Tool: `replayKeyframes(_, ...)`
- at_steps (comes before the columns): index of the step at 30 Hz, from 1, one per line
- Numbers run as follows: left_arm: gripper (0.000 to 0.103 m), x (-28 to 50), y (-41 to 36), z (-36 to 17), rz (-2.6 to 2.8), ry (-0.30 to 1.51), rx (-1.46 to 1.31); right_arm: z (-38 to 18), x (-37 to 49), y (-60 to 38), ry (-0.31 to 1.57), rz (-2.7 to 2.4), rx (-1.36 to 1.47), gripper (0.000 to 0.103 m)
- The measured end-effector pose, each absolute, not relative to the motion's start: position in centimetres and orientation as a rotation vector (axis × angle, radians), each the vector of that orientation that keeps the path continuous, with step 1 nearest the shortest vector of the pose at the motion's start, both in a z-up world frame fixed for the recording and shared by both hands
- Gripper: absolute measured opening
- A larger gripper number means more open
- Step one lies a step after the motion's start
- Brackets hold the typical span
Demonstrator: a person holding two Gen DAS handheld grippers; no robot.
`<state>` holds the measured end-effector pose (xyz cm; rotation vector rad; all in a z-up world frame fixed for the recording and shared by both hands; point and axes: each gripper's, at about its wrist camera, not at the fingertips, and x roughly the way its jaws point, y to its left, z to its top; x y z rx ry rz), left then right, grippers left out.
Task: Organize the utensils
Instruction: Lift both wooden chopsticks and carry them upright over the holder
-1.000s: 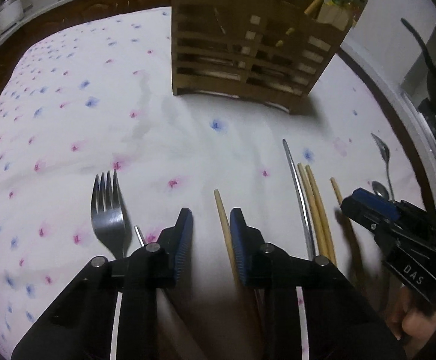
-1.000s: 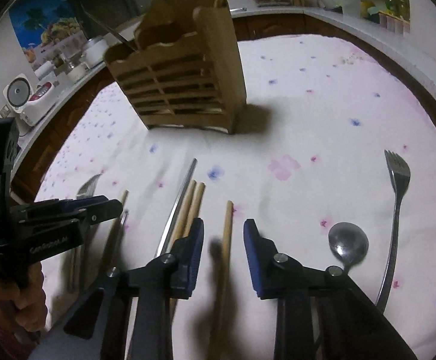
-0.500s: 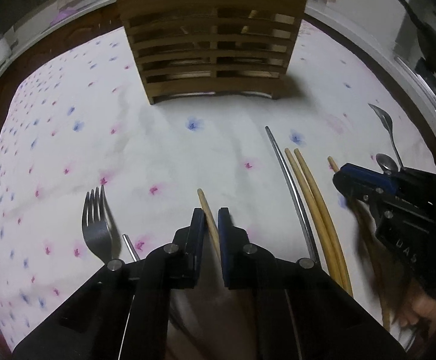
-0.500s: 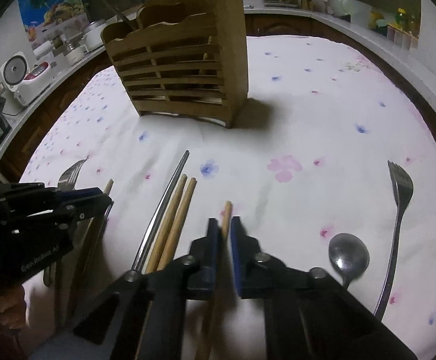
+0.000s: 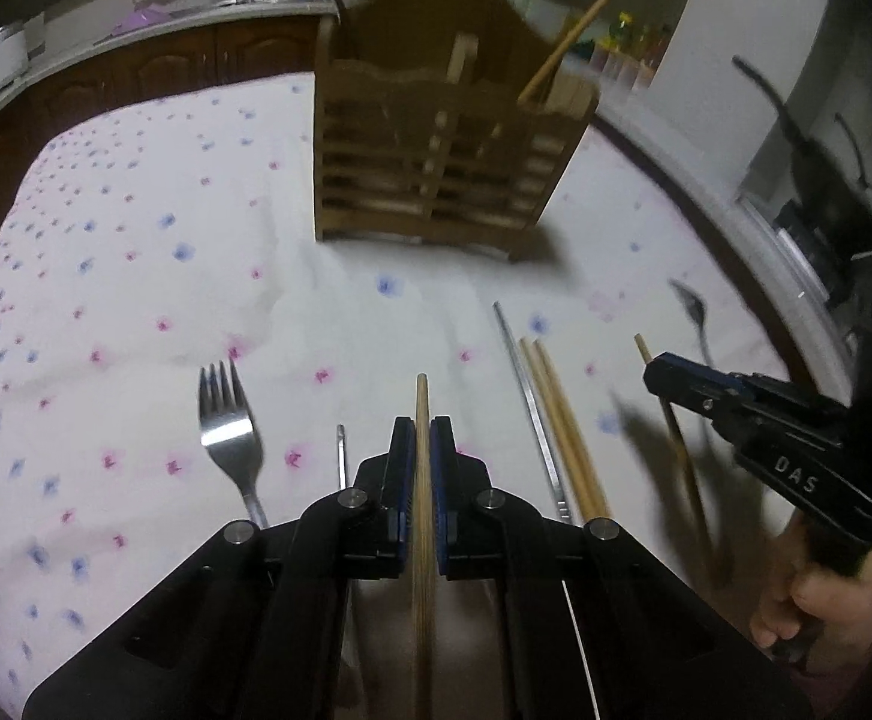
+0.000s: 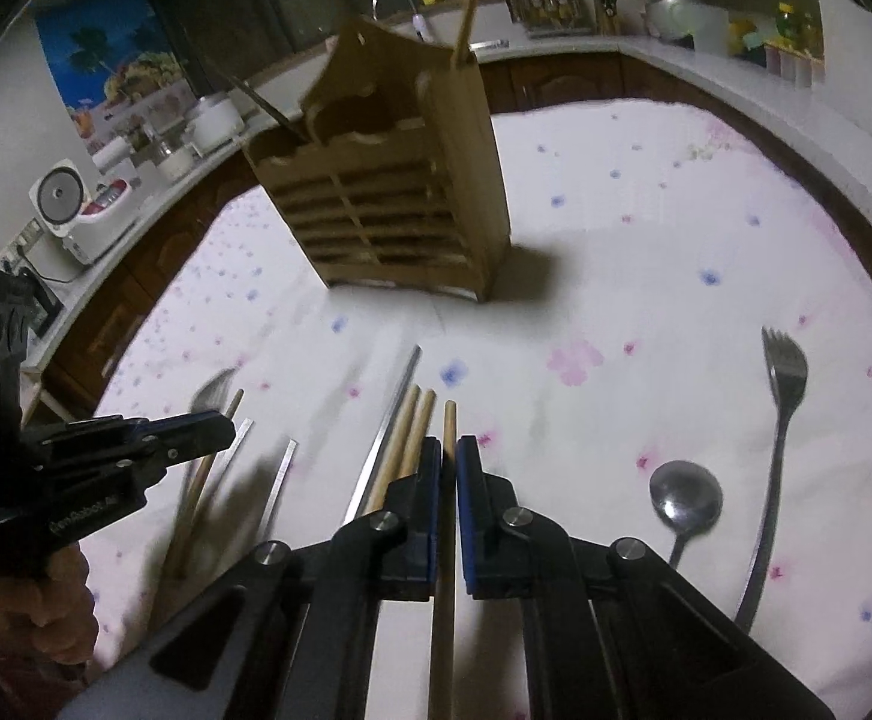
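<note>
both grippers have just closed: left gripper [image 5: 423,438] pinches one wooden chopstick [image 5: 421,480], right gripper [image 6: 448,462] pinches another chopstick [image 6: 448,480], both lifted off the floral cloth [image 5: 136,276].

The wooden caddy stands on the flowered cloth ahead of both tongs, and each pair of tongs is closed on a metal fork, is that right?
Not quite: neither grips a fork. The left tongs are closed on a wooden chopstick in the left wrist view, and the right tongs on another chopstick in the right wrist view. The forks lie on the flowered cloth. The wooden caddy does stand ahead of both.
</note>
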<state>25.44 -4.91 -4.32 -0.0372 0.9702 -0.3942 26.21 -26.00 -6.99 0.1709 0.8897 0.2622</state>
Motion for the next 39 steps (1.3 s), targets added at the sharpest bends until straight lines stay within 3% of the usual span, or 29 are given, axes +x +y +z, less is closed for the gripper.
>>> replayKeyframes(19, 0.004, 19.8, -1.8, 5.1, -0.458, 0.738, -0.127, 2.8, 21.6, -26.2, 0.653, 0.288, 0.169, 0.005)
replayKeyframes(39, 0.004, 18.7, 1.3, 8.5, -0.417, 0.605, -0.188, 6.7, 21.3, -26.4, 0.541, 0.290, 0.168, 0.005)
